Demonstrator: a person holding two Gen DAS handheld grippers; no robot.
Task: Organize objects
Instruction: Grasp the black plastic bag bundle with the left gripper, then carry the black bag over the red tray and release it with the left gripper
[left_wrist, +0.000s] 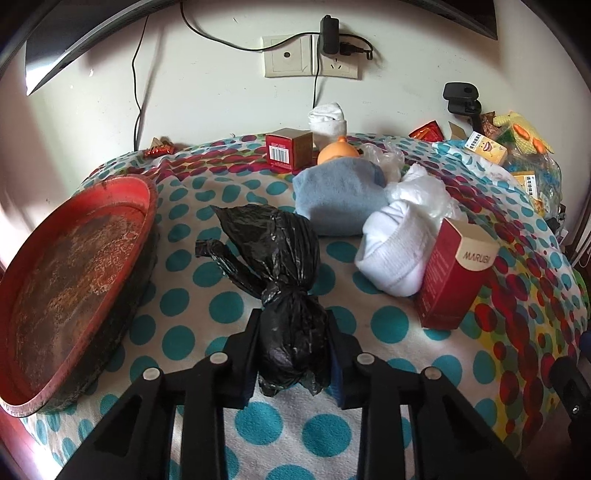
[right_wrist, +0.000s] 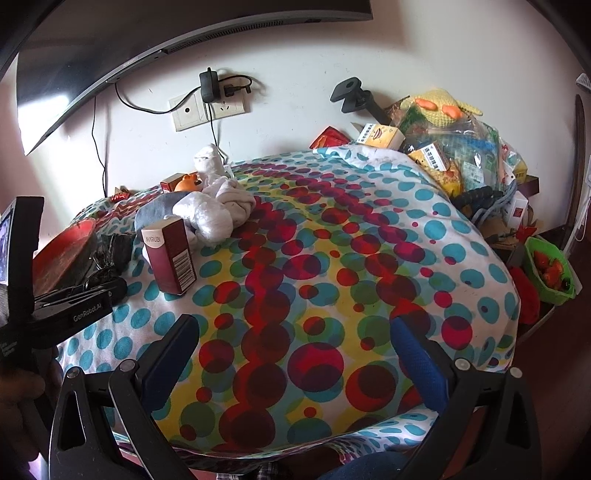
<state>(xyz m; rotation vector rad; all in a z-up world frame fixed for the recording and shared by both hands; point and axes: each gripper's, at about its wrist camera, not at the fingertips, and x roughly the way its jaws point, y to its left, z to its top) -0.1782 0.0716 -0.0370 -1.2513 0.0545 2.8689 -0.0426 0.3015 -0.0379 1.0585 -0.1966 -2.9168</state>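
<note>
A knotted black plastic bag (left_wrist: 284, 258) lies on the dotted cloth (left_wrist: 207, 295), and my left gripper (left_wrist: 291, 317) is shut on its bulging lower end. To its left, a worn red tray (left_wrist: 74, 266) rests tilted on the cloth. A red Marubi box (left_wrist: 454, 280) stands upright to the right, touching a rolled white sock (left_wrist: 395, 251). Behind them lie a blue cloth (left_wrist: 336, 195), an orange toy (left_wrist: 338, 149) and a small red box (left_wrist: 288, 149). My right gripper (right_wrist: 293, 325) hangs open over bare cloth, right of the Marubi box (right_wrist: 170, 254), with nothing between its fingers.
A pile of packets and boxes with a yellow crochet toy (right_wrist: 443, 107) fills the back right. A green basket of strawberries (right_wrist: 550, 269) sits past the cloth's right edge. A wall socket with a charger (left_wrist: 328, 37), hanging cables and a curved monitor (right_wrist: 110, 44) are behind.
</note>
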